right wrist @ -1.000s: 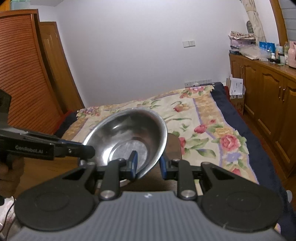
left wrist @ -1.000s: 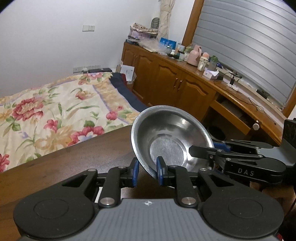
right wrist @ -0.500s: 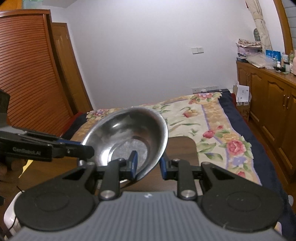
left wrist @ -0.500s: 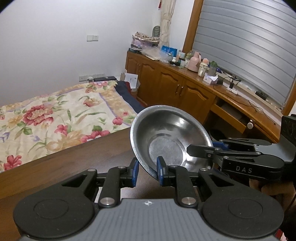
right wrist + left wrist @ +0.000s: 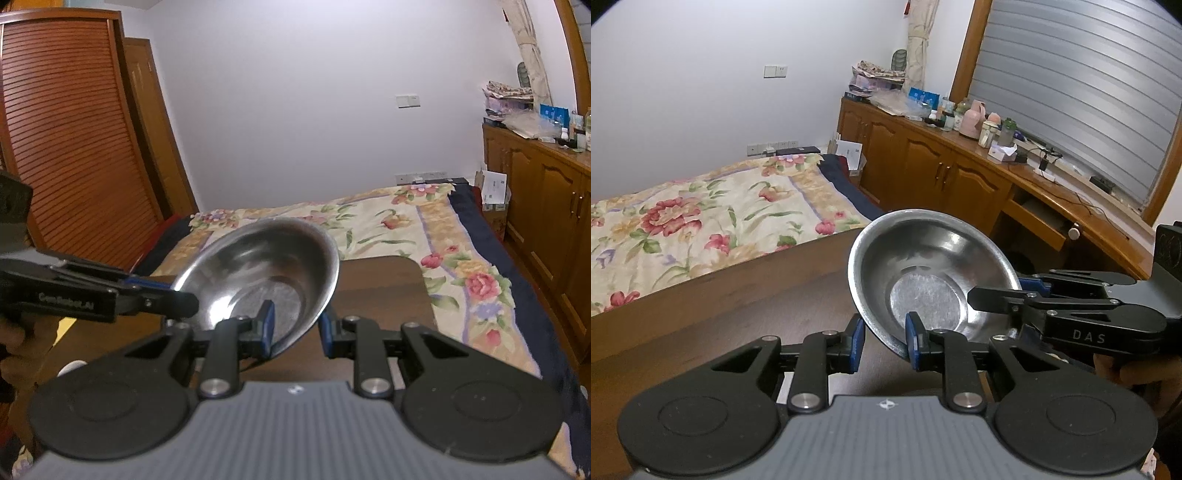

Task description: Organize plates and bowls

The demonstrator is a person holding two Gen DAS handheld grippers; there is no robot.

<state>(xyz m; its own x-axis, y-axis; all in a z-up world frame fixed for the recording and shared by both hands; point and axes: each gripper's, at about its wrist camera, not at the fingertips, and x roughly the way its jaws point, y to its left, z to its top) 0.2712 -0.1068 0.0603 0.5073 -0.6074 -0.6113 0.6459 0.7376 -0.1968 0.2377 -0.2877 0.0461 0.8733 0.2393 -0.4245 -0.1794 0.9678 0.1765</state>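
A steel bowl point(image 5: 923, 273) hangs tilted above the dark wooden table point(image 5: 738, 317), held from both sides. My left gripper point(image 5: 884, 341) is shut on its near rim, which runs between the blue pads against the right one. My right gripper point(image 5: 1004, 291) reaches in from the right and clamps the opposite rim, one finger inside the bowl. In the right wrist view the same bowl point(image 5: 273, 266) has its rim between my right gripper's point(image 5: 295, 326) pads. There, my left gripper point(image 5: 177, 299) bites the rim from the left.
The table point(image 5: 380, 295) ends just ahead, against a bed with a flowered cover point(image 5: 701, 221). Wooden cabinets point(image 5: 942, 173) topped with bottles line the right wall. A louvred wardrobe door point(image 5: 74, 147) stands at the left. A person's hand point(image 5: 1137, 373) holds the right gripper.
Both grippers have travelled together with the bowl clamped between them, and it keeps its place in both views. The bed sits farther off and more of the table shows.
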